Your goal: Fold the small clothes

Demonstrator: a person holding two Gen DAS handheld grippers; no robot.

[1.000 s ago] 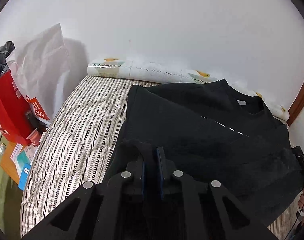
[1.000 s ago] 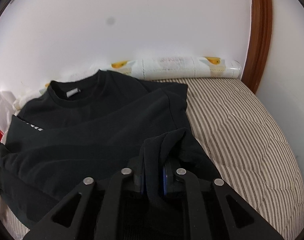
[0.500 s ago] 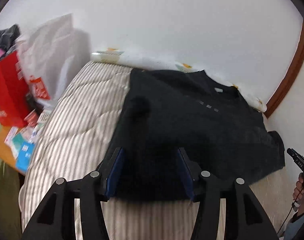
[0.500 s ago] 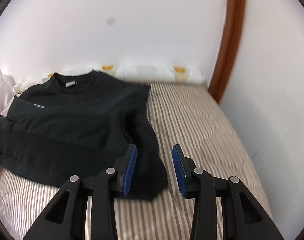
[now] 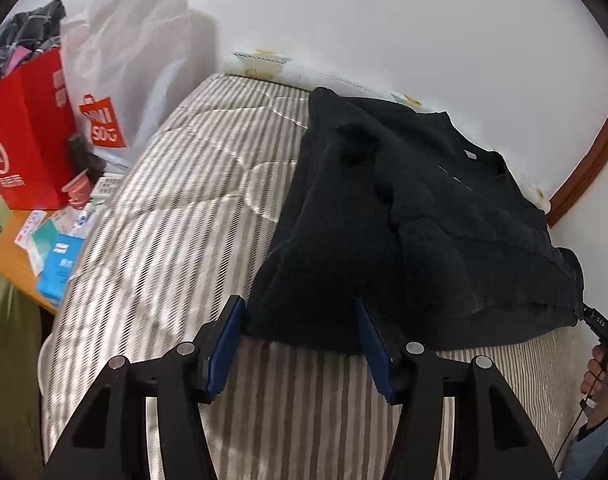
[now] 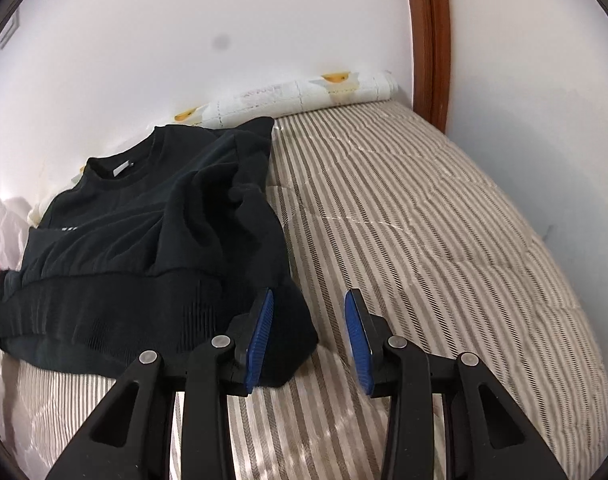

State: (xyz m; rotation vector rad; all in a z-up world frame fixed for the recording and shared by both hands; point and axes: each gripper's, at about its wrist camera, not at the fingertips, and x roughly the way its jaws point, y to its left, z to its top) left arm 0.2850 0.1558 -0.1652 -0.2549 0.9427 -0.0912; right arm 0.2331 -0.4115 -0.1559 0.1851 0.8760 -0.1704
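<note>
Striped mattress bears black sweatshirt by white wall.

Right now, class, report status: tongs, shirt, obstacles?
Left tongs open, right tongs open. Shirt rumpled on bed, unheld. Nothing in the way.

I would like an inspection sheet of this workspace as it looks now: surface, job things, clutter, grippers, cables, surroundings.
Surface: striped quilted mattress, wrinkled.
Job's things: black sweatshirt lies on the mattress, partly folded, sleeve bunched on top.
Clutter: red paper bag, white shopping bag, small packets on a side table beside the bed.
Grippers: left gripper open at the sweatshirt hem; right gripper open at its corner.
Cables: thin cord near the hand, at the picture edge.
Surroundings: white wall, rolled patterned bedding, brown wooden frame.
</note>
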